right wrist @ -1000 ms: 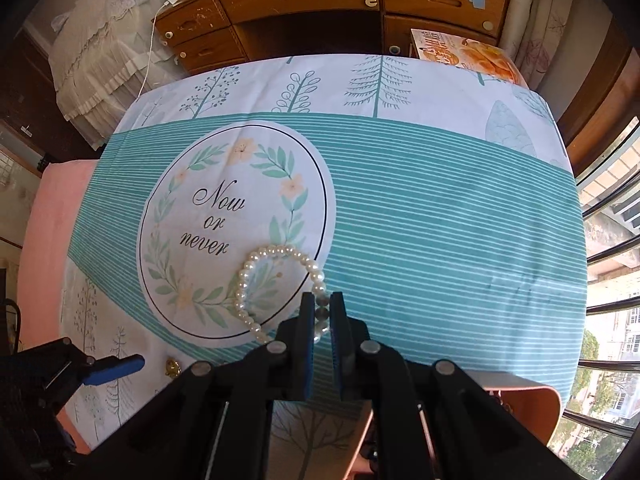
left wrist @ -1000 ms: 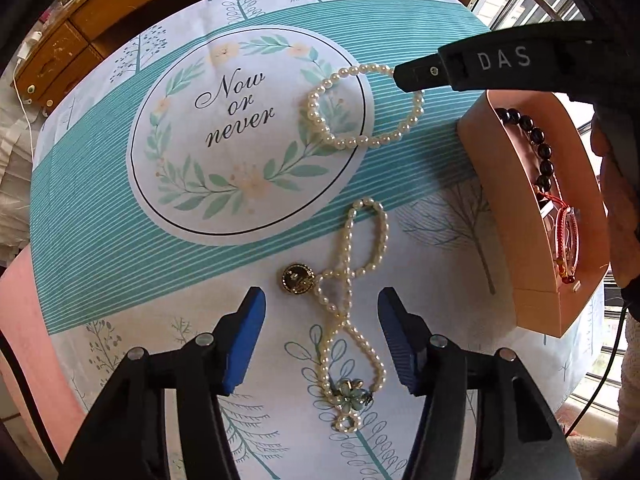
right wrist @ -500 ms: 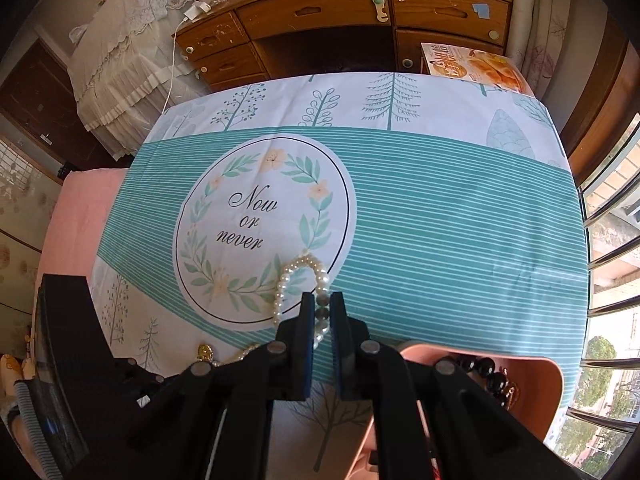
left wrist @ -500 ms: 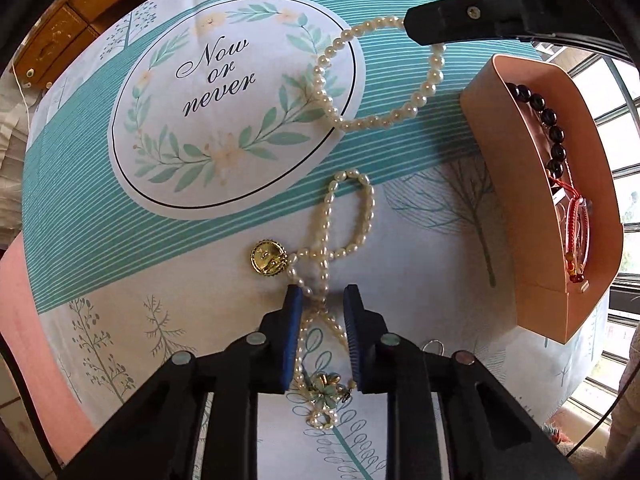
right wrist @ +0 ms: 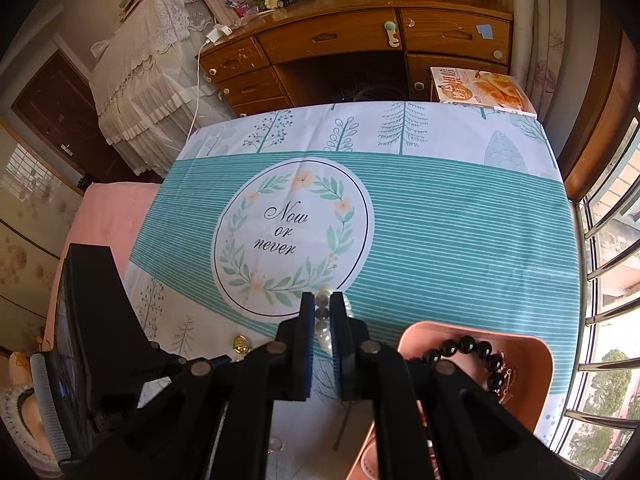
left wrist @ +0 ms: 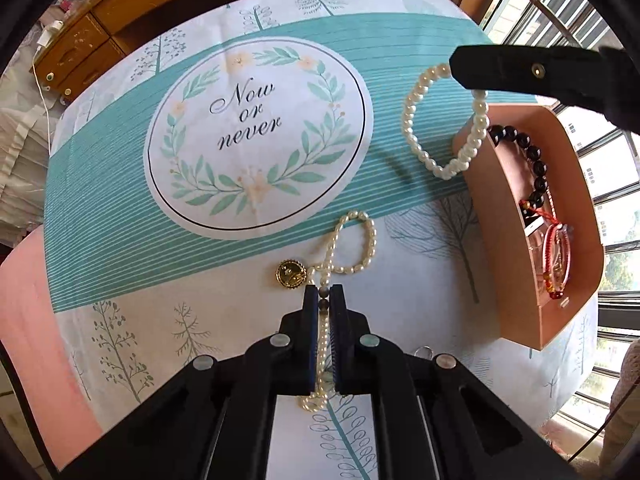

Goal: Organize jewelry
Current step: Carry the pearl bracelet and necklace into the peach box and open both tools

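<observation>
Left gripper (left wrist: 324,300) clamps pearl necklace (left wrist: 352,240), its lower end apparently hidden.

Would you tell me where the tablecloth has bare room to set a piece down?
Free: the teal stripes right of the wreath circle and the tree border beyond it. Crowded: the near edge, with the gold brooch, pearl necklace and pink box.

A white pearl bracelet (left wrist: 444,120) hangs as an open loop above the tablecloth, its lower beads against the near wall of a peach-coloured open box (left wrist: 504,248). Inside the box lie a black bead bracelet (left wrist: 532,160) and a red cord bracelet (left wrist: 556,252). A pearl necklace (left wrist: 352,240) lies looped on the cloth beside a round gold pendant (left wrist: 291,274).
</observation>
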The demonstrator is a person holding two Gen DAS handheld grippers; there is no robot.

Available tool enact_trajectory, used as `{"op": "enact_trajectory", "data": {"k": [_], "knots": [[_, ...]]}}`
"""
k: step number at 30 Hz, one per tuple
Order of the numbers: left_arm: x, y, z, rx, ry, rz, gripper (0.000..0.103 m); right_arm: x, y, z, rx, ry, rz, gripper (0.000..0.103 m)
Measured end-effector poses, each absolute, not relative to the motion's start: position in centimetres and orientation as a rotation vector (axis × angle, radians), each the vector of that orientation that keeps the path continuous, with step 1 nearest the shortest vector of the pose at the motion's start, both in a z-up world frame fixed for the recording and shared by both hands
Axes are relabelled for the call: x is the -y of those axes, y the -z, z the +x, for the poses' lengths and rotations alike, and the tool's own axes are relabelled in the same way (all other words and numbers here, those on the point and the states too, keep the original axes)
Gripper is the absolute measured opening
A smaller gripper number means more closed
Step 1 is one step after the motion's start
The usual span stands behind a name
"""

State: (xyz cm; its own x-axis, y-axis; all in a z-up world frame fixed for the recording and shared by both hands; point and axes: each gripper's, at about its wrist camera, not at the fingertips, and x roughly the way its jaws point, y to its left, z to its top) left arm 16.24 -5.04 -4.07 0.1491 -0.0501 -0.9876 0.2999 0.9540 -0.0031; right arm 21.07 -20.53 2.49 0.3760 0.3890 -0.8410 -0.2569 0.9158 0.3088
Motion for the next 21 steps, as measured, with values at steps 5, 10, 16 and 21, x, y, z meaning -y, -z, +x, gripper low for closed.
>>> {"op": "enact_trajectory", "data": {"k": [5, 10, 16, 21], "knots": [[4.4, -0.3, 15.8, -1.318, 0.257, 0.154, 0.003, 21.6, -6.4, 18.9, -1.023, -0.439, 0.168, 0.007], [5.1, -4.7, 15.6, -1.231, 0.283, 0.113, 0.003, 22.9, -10.1, 16.1, -0.935, -0.458, 0.185, 0.007], [6.9, -10.5, 14.1, -1.108, 0.331, 0.082, 0.003, 25.3, -12.4, 12.6, -0.862, -0.432, 0.181, 0.007], [8.8, -14.1, 13.0, -1.033, 0.389, 0.056, 0.003, 28.2, -12.4, 10.8, -0.843, -0.385, 0.207, 0.007]]}}
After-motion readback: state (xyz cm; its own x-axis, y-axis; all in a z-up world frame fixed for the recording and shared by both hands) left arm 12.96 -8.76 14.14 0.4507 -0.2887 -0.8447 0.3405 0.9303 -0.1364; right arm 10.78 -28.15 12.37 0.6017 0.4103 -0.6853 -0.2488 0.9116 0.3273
